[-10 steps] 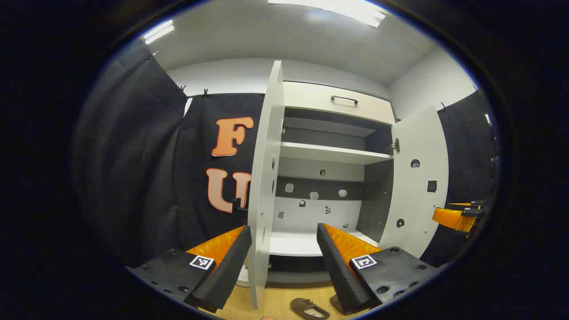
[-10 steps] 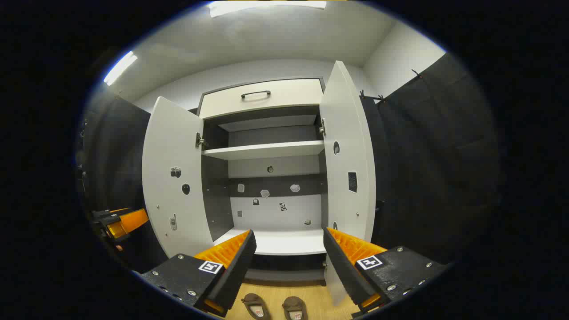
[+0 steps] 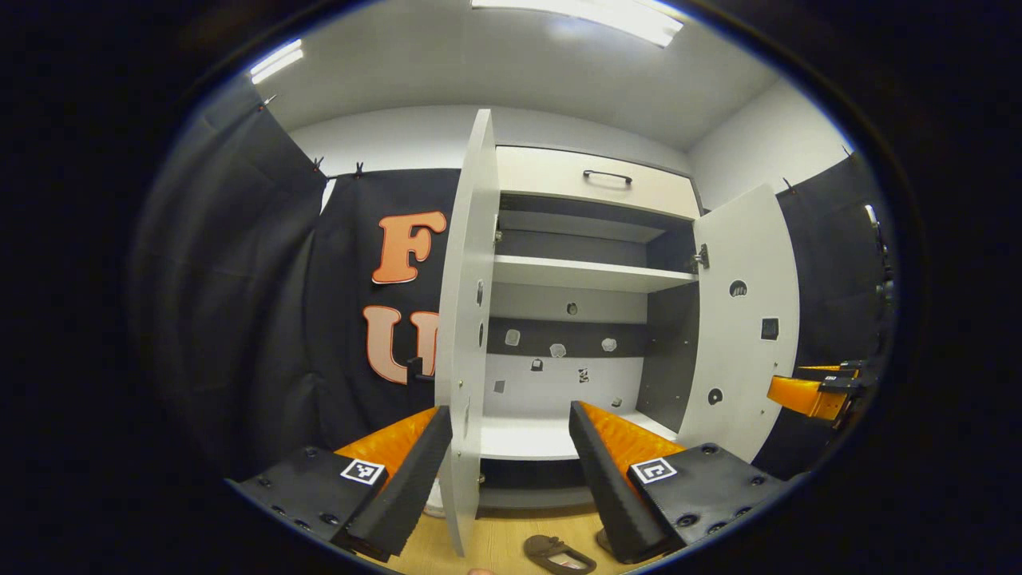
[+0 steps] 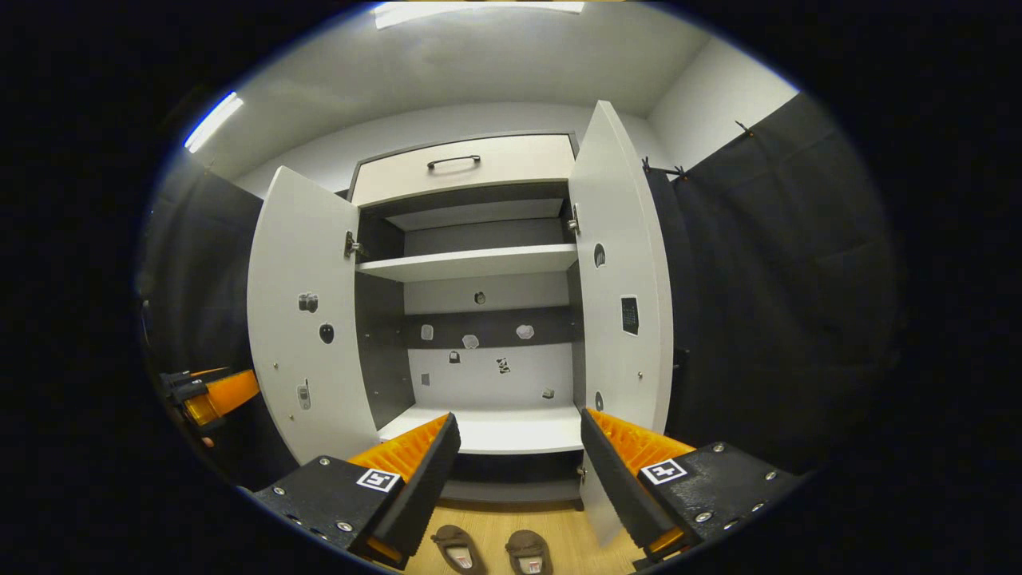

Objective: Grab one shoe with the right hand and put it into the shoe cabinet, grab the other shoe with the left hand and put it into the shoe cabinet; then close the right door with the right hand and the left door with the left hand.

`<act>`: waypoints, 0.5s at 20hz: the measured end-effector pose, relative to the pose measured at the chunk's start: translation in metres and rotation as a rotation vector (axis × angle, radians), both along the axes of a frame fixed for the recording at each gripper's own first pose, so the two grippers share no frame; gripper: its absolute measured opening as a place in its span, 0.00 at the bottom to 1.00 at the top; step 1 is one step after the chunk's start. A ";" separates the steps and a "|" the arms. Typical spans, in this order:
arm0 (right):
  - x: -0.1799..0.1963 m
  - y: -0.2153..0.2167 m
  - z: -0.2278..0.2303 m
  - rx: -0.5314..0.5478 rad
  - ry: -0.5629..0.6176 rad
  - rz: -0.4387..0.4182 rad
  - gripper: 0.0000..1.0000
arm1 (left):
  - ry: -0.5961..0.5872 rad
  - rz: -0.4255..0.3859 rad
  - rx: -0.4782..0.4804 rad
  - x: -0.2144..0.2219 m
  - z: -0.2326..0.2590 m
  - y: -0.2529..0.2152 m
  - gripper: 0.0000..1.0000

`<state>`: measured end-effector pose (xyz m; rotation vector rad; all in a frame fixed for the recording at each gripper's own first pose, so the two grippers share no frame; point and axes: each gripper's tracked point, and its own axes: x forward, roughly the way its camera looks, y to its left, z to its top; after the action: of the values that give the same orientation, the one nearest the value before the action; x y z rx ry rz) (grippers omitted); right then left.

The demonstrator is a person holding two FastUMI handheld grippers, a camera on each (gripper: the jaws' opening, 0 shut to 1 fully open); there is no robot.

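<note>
The shoe cabinet (image 4: 479, 263) stands ahead with both doors swung open; its bottom shelf (image 4: 499, 431) is bare. Two brown shoes lie side by side on the wooden floor in front of it: the left shoe (image 4: 455, 549) and the right shoe (image 4: 528, 553). One brown shoe (image 3: 557, 553) lies low in the left gripper view, a second one mostly hidden behind a finger. My right gripper (image 4: 519, 471) hovers open above the pair. My left gripper (image 3: 507, 471) is open too, straddling the edge of the left door (image 3: 463, 335). The right door (image 4: 623, 287) hangs open on the right.
A drawer with a dark handle (image 4: 453, 163) tops the cabinet, and an upper shelf (image 4: 471, 262) sits below it. Black cloth walls flank both sides. The other gripper (image 3: 810, 391) appears at the right edge of the left gripper view, and at the left edge (image 4: 209, 393) of the right gripper view.
Both views have shifted slightly, so the cabinet sits a little higher and further left in frame. Both grippers remain open and the shoes have not moved.
</note>
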<state>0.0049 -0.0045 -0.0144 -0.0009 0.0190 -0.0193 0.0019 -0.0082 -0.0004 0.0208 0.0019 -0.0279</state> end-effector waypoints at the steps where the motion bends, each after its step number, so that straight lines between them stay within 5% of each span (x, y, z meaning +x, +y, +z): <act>1: 0.001 0.000 -0.003 -0.001 0.005 0.000 0.94 | 0.003 0.001 0.001 0.001 -0.003 -0.001 0.93; 10: 0.007 -0.006 -0.031 -0.028 0.052 -0.007 0.94 | 0.002 0.009 0.004 0.002 -0.001 0.001 0.99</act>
<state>0.0119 -0.0103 -0.0456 -0.0297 0.0710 -0.0262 0.0044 -0.0075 -0.0015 0.0243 0.0042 -0.0194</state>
